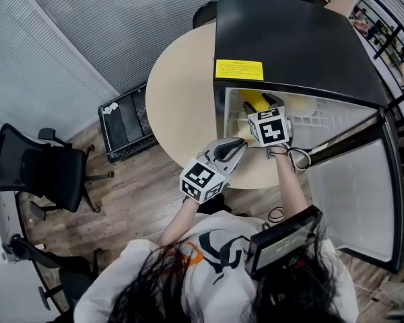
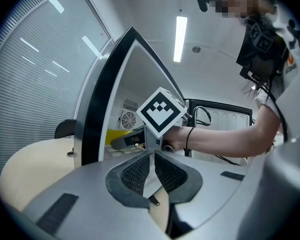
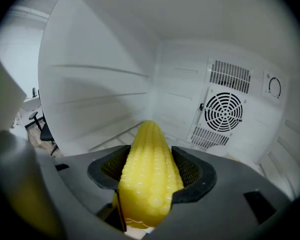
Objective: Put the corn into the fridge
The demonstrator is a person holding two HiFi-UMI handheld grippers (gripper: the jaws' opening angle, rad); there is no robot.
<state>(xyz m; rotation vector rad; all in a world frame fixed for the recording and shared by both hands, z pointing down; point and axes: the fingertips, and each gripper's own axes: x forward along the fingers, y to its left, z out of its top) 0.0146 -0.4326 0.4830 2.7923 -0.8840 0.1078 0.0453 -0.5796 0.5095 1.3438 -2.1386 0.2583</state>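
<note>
Right gripper: jaws pressed against both sides of the yellow ear of corn, holding it by the thick end.
Corn: its tapered tip points at the round fan grille on the back wall. It sits inside the black-cased, white-lined mini fridge (whether it touches the shelf I cannot tell).
Fridge: stands on the round beige table, with a yellow sticker on top and the white-lined door swung wide open to the person's right.
Left gripper: jaws drawn nearly together, only a thin slit between them and nothing in it. It hovers outside the fridge's open front, just beside the right gripper's marker cube.
Floor: a black office chair stands well apart on the wood planks.
</note>
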